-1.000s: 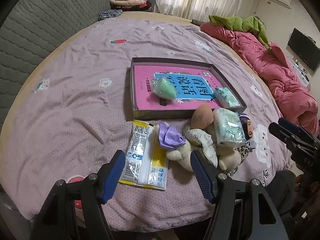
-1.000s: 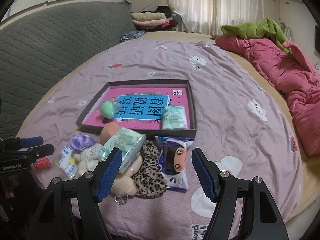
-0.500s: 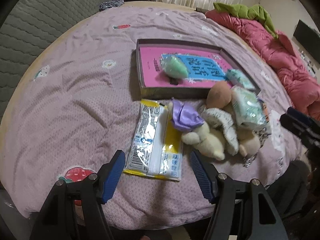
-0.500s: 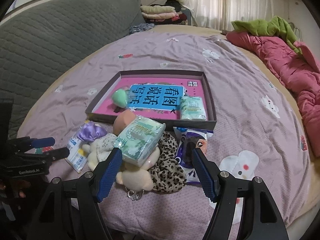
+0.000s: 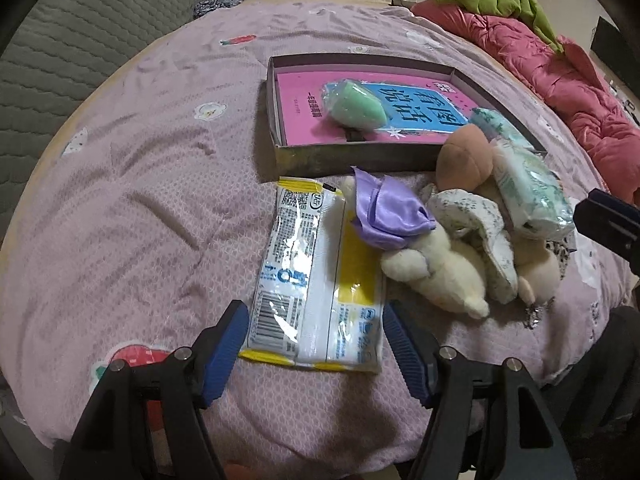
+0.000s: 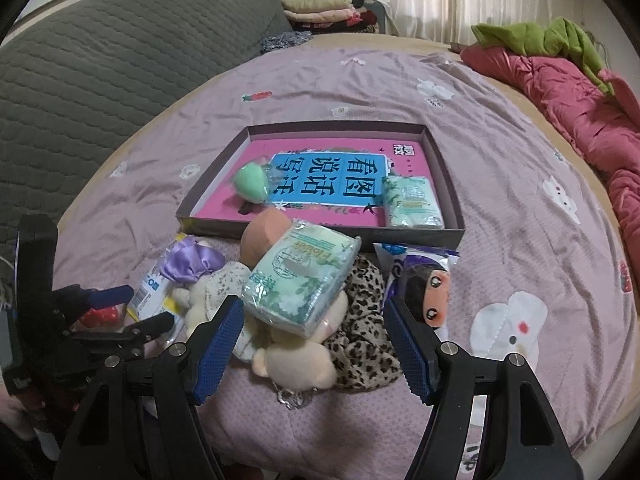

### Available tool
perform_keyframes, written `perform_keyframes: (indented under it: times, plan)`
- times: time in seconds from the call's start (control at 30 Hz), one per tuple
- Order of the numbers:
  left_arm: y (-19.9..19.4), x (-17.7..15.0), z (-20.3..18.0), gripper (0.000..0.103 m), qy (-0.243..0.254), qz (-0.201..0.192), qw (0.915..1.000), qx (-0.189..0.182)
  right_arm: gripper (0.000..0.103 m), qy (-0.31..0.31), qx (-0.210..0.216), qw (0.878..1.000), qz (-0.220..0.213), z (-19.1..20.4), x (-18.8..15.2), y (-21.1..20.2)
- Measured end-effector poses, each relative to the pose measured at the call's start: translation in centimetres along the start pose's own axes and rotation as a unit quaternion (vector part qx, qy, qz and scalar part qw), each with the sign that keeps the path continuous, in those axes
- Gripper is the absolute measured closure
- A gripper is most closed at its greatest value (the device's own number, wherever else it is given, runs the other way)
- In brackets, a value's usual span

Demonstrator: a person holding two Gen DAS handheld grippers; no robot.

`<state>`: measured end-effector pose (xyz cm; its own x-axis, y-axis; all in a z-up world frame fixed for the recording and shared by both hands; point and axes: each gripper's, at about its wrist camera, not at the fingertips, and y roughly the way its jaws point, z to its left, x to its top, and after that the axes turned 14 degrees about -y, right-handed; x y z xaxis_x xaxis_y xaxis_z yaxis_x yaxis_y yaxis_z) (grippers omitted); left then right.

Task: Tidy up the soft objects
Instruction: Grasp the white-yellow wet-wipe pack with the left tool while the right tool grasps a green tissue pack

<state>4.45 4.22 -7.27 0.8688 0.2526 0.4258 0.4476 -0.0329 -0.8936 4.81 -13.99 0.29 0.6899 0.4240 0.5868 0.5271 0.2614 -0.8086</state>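
Your left gripper (image 5: 314, 346) is spread wide w/ nothing in it, low over the near end of the wipes pack (image 5: 316, 280), which lies flat on the quilt (image 5: 140, 200) just left of the plush (image 5: 436, 272). Behind them the box (image 6: 448, 196) holds a green sponge (image 6: 250, 182) and a tissue pack (image 6: 412, 202). Your right gripper (image 6: 314, 346) is also wide and empty, jaws either side of the tissue pack (image 6: 300, 280) atop the plush pile, w/ the doll pouch (image 6: 424, 284) to its right.

Grey quilted headboard (image 6: 120, 64), pink duvet (image 6: 568, 104), folded clothes (image 6: 320, 8)
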Motion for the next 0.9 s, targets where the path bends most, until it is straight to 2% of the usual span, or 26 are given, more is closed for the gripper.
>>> perform_keyframes:
  times: [0.27,0.53,0.77,0.9]
  plan:
    - [1.1,0.2,0.2,0.033,-0.004,0.0,1.0,-0.001,0.029,0.003,-0.025,1.0,0.017,1.1,1.0,2.3]
    - [2.0,0.3,0.1,0.027,-0.006,0.0,1.0,-0.006,0.029,0.006,-0.027,0.999,0.032,1.9,1.9,4.4]
    - [2.6,0.6,0.1,0.025,-0.009,0.002,0.9999,-0.01,0.029,0.007,-0.048,0.998,0.045,2.0,2.4,6.1]
    - [2.8,0.7,0.2,0.025,-0.016,0.003,0.9997,-0.018,0.029,0.024,-0.035,0.999,0.033,1.2,2.1,6.0]
